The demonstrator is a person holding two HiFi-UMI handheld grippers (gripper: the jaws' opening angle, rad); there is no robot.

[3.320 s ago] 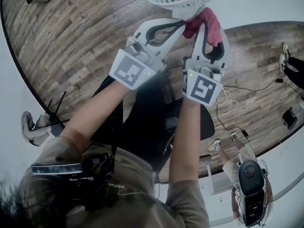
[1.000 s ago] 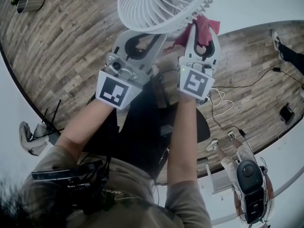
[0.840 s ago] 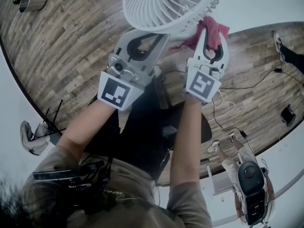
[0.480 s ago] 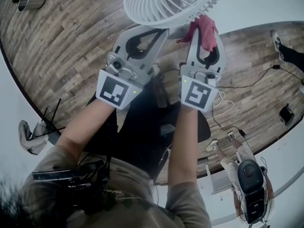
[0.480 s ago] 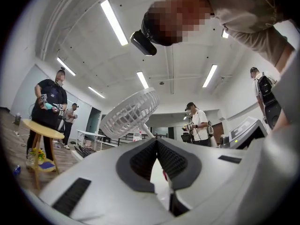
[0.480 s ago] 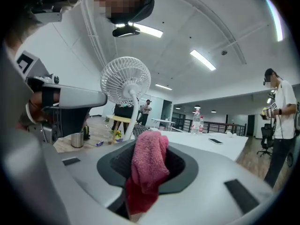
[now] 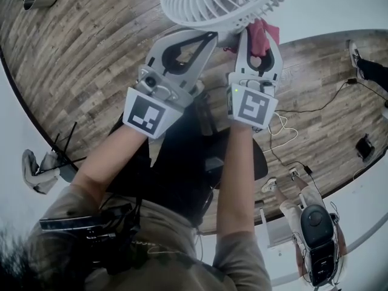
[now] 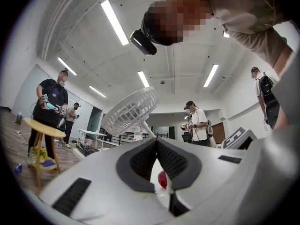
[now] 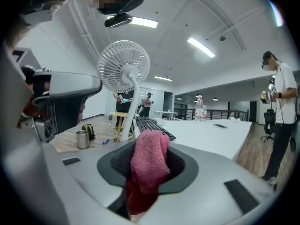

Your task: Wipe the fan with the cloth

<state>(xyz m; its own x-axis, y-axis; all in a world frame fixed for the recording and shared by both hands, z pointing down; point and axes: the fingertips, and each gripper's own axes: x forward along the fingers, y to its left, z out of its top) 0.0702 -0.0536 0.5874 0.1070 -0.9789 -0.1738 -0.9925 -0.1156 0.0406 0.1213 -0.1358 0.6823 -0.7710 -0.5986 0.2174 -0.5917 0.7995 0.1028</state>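
The right gripper [image 7: 257,34] holds the pink cloth [image 9: 149,165] between its jaws — the cloth is close beside the rim of the white fan [image 7: 224,2]. The left gripper [image 7: 209,36] is next to it, jaws pressed together, empty.

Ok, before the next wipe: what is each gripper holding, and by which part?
The right gripper has its jaws pinching the pink cloth by a bunched fold, with the top of the cloth poking out. The left gripper is shut on nothing.

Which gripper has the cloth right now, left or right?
The right gripper: the pink cloth is pinched between its jaws. The left gripper has its jaws shut together on nothing.
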